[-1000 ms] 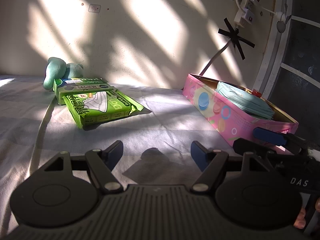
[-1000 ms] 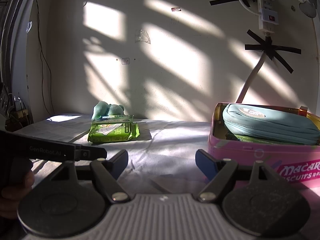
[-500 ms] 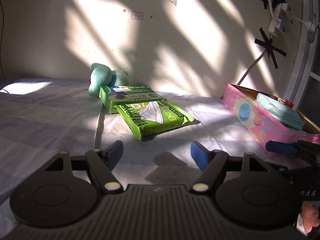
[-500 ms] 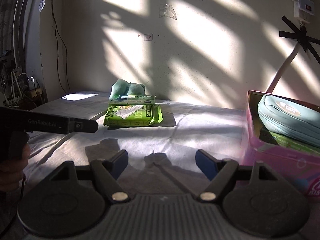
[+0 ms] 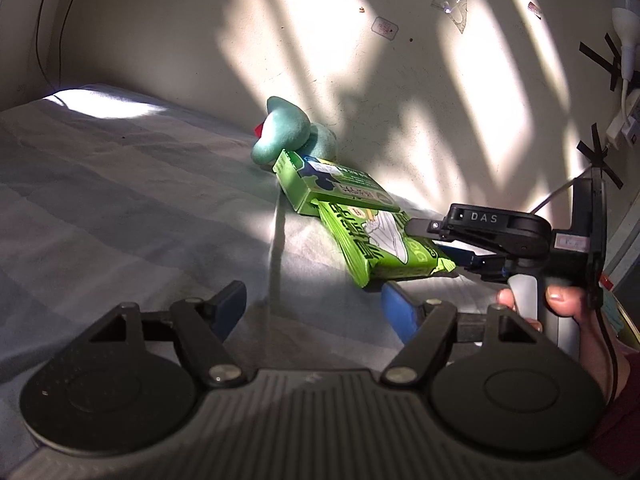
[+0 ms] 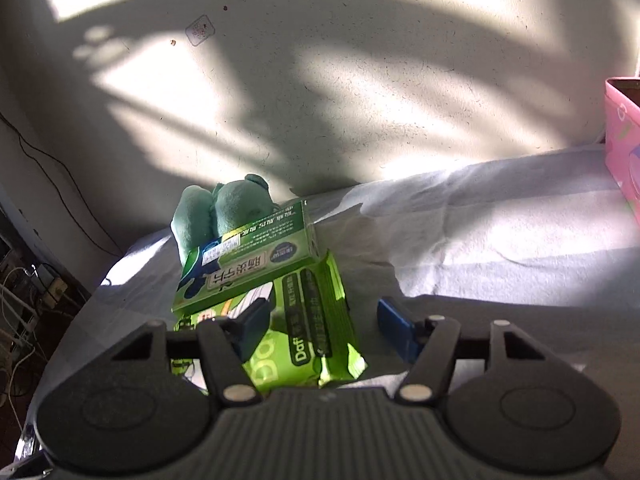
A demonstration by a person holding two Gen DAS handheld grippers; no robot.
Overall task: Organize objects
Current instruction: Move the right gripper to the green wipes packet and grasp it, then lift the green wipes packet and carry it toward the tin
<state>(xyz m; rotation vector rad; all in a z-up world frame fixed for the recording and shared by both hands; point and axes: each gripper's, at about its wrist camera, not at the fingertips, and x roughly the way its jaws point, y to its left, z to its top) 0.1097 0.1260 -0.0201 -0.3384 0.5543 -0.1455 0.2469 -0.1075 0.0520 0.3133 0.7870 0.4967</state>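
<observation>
The bed (image 6: 500, 236) carries everything: at its right edge the pink box (image 6: 622, 136), near the wall the green packet (image 6: 316, 320), a green carton (image 6: 256, 264) lying across its far end, and a teal plush toy (image 6: 224, 208) behind them. The right gripper (image 6: 320, 322) has swung over from the box to the packet; its jaws have just been closing and now straddle the packet's near end, but whether the pads bite I cannot tell. This looks like the pick-up for boxing. The left gripper (image 5: 312, 306) hangs half open, empty.
</observation>
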